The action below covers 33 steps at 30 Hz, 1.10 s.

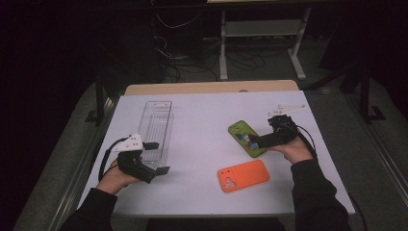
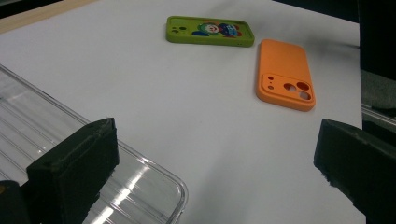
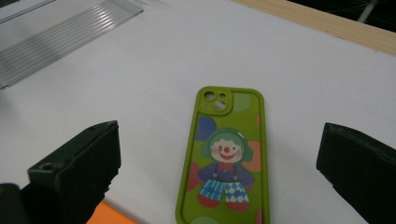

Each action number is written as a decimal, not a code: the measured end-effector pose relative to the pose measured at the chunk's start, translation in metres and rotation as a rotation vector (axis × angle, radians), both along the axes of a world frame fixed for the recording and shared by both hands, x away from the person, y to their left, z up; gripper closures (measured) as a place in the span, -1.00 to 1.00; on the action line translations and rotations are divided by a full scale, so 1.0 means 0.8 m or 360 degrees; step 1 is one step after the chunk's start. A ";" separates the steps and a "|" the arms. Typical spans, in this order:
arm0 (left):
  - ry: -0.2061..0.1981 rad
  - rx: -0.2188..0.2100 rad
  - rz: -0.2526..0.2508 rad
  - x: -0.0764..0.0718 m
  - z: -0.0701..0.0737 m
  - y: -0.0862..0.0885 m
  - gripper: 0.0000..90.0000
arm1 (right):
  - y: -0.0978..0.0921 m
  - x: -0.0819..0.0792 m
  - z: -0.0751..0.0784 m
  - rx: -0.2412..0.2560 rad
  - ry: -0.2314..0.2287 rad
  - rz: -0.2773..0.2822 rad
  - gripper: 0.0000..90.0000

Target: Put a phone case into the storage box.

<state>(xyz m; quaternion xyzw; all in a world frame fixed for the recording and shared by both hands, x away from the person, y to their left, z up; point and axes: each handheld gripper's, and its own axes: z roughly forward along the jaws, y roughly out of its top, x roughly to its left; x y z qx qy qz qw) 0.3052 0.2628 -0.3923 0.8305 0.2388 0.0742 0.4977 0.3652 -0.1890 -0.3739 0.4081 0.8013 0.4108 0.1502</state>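
Observation:
A green phone case (image 1: 246, 138) with a clown picture lies on the white table, right of centre. My right gripper (image 1: 254, 141) hovers over its near end, open. In the right gripper view the green phone case (image 3: 226, 158) lies lengthwise between the two spread jaws of my right gripper (image 3: 219, 144), camera holes at the far end. An orange phone case (image 1: 243, 175) lies back up nearer the front edge. My left gripper (image 1: 158, 158) stands open at the near end of a clear plastic tray (image 1: 156, 127), holding nothing. From the left gripper view I see the orange case (image 2: 284, 74) and the green case (image 2: 210, 31) far off.
The clear tray (image 2: 42, 135) is long and ribbed, and its corner lies under my left gripper's (image 2: 217, 140) left jaw. A wooden strip (image 1: 211, 87) runs along the table's far edge. Table legs and cables stand on the dark floor beyond.

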 end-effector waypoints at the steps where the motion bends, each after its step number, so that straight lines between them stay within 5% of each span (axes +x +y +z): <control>1: 0.0002 -0.0003 0.0001 0.000 0.000 0.000 -1.00 | 0.000 0.000 0.000 0.0000 0.0000 0.0000 -1.00; 15: -0.0008 -0.0009 -0.0001 -0.001 0.002 0.003 -1.00 | 0.015 0.037 0.022 0.0021 -0.0010 -0.0030 -1.00; 33: 0.0001 -0.0010 -0.0004 -0.002 0.004 0.003 -1.00 | 0.030 0.069 0.028 0.0029 -0.0037 -0.0118 -1.00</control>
